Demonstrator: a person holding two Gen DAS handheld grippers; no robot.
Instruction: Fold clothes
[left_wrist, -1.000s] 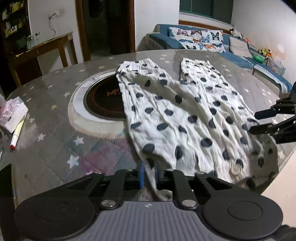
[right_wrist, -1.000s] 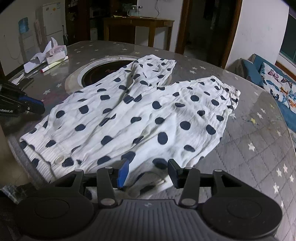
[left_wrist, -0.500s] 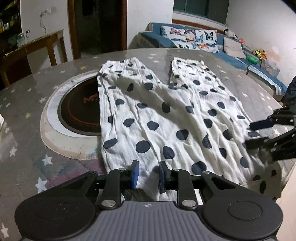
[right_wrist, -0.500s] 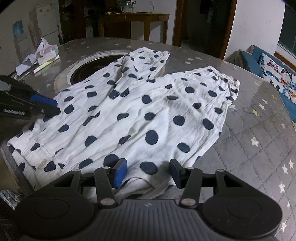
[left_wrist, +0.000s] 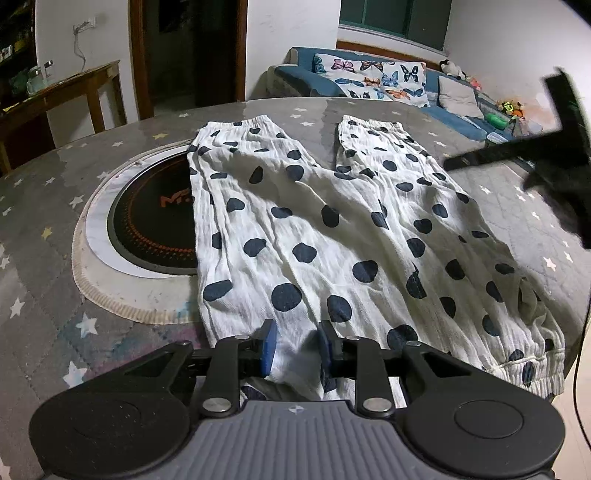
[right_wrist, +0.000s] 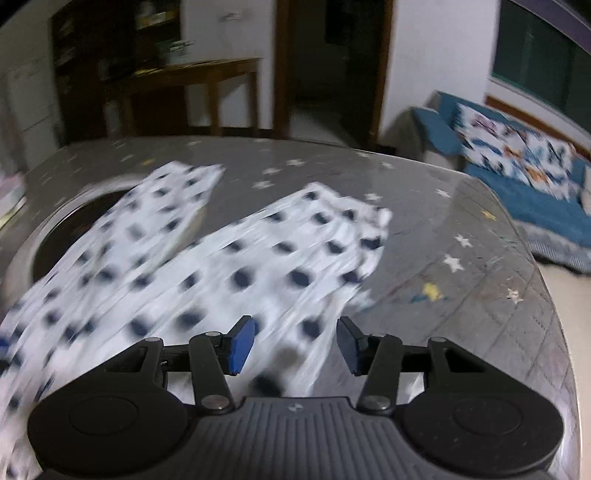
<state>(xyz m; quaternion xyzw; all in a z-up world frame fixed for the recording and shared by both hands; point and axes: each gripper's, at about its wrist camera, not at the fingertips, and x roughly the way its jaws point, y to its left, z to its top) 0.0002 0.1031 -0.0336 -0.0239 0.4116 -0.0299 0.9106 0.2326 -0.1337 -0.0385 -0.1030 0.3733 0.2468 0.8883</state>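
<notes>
White trousers with dark polka dots (left_wrist: 332, 229) lie spread on the round grey star-patterned table (left_wrist: 44, 295), legs pointing away, waistband at the near edge. My left gripper (left_wrist: 293, 345) is open, its blue pads either side of the waistband cloth, which bunches between them. My right gripper (right_wrist: 295, 345) is open and empty, raised above the trousers (right_wrist: 221, 273); its view is motion-blurred. The right gripper also shows in the left wrist view (left_wrist: 546, 155), high at the right.
A round black induction hob (left_wrist: 155, 225) is set in the table under the left trouser leg. A blue sofa with butterfly cushions (left_wrist: 376, 81) stands behind. A wooden side table (left_wrist: 62, 96) stands at far left. The table edge is near the waistband.
My left gripper has opened wider around the waistband cloth. My right gripper has lifted up off the trousers and swung away, still open.
</notes>
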